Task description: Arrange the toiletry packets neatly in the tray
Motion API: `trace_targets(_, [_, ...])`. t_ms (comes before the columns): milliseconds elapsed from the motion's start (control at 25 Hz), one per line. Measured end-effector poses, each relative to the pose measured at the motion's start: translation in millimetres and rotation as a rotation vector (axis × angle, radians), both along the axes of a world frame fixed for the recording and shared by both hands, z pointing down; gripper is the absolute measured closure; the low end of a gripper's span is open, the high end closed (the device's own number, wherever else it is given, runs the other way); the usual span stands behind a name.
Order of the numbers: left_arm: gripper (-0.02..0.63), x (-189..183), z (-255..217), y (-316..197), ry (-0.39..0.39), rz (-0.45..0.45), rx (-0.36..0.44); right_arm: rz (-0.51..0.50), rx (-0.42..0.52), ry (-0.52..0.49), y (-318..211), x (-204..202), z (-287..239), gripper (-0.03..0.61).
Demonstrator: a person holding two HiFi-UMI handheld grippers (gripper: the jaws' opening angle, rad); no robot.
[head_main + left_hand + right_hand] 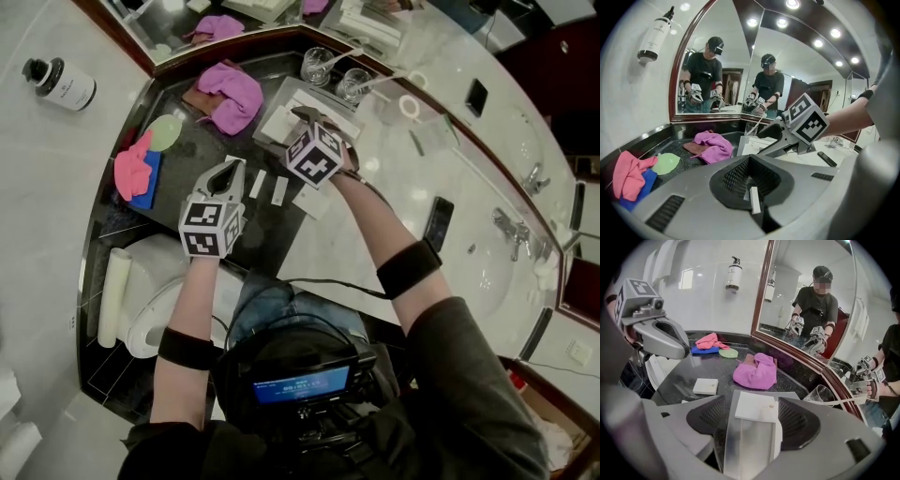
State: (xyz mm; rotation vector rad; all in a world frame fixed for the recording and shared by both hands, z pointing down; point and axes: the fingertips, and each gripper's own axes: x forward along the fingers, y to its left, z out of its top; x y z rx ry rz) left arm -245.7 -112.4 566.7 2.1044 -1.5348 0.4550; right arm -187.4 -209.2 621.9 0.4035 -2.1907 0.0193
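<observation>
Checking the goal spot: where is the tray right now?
In the head view the tray sits just below the right gripper, between the magenta cloth on its left and the glasses behind it.

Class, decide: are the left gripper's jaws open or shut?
Shut: the left gripper has its jaws pressed together on a thin white packet.

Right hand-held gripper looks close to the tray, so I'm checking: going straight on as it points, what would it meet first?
Probably the white packet lying in the metal tray; the right hand-held gripper points down at it, jaws open.
</observation>
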Motion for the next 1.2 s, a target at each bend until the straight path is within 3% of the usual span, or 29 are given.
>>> trace_targets(40, [0.612, 1.1, -2.8, 2.4, -0.002, -0.001, 0.003, 0.001, 0.001, -0.013, 4.3, 1.9, -6.8, 0.236])
trace_targets(160, [0.612, 6.4, -12.4, 10.4, 0.003, -0.008, 0.013, 0.050, 0.023, -0.075, 13.4, 13.1, -28.7, 0.390])
trace_targets(320, [0.612, 21.3, -26.6, 22.5, 0.004, -0.007, 0.027, 0.116, 0.074, -0.140, 28.0, 40.9, -60.0, 0.491])
trace_targets(480, [0.612, 43.8, -40.5, 37.8, 0.000, 0.003, 0.045, 0.180, 0.036, -0.196, 53.6, 77.8, -77.4, 0.565])
trace_targets(880, [0.612, 111.3, -67.8, 85.7, -0.003, 0.023, 0.069, 0.356, -0.069, -0.299, 115.3, 190.0, -101.9, 0.573])
trace_targets(1200, [0.612, 157.7, -77.3, 114.1, 0.025, 0.040, 0.076, 0.425, -0.094, -0.363, 154.3, 259.2, -103.9, 0.572])
